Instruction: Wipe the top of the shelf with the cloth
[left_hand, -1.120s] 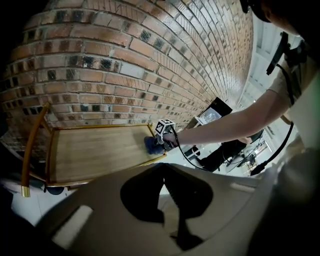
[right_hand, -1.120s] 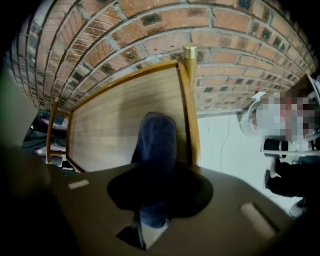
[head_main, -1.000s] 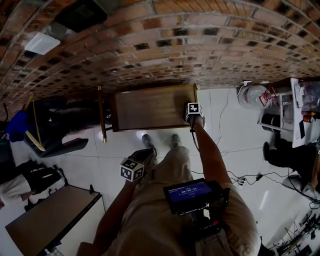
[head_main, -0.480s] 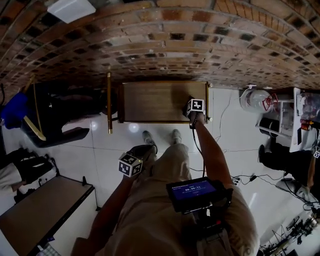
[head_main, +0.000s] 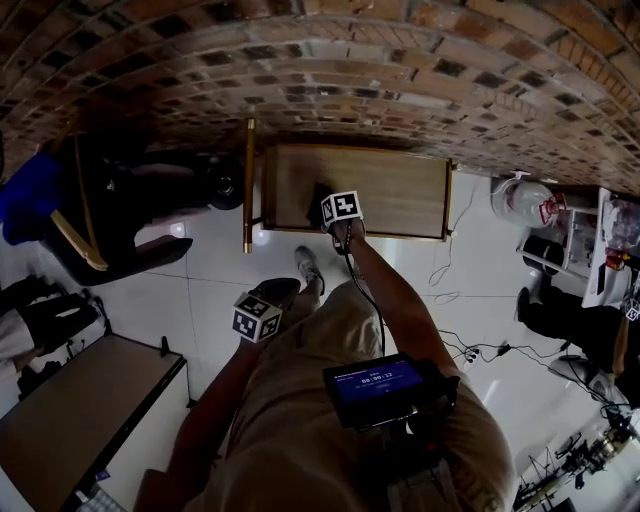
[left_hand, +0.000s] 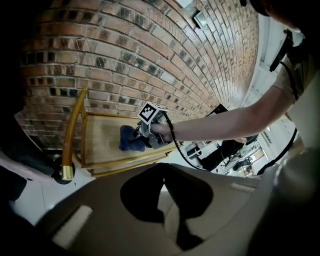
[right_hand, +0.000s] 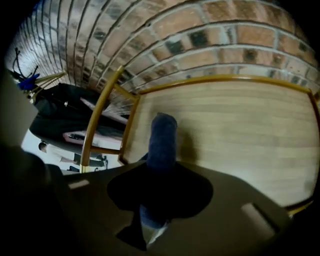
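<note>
The right claw (right_hand: 159, 202) pinches a dark blue cloth (right_hand: 163, 137) and holds it against the wooden shelf top (right_hand: 235, 125) near its left end. In the head view this sits at upper centre, below the brick wall (head_main: 330, 60). The left claw (left_hand: 172, 200), left of centre in that view, hangs beside the person's leg. Its jaws seem pressed together on nothing.

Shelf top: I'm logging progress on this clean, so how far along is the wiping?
Done: a second ago the right gripper was at the right end of the shelf top; it has since swept to the left part. In hand: it is shut on the blue cloth, which lies on the wood. Left: the strip by the left edge, perhaps another pass; no dirt shows. The left gripper hangs empty.
</note>
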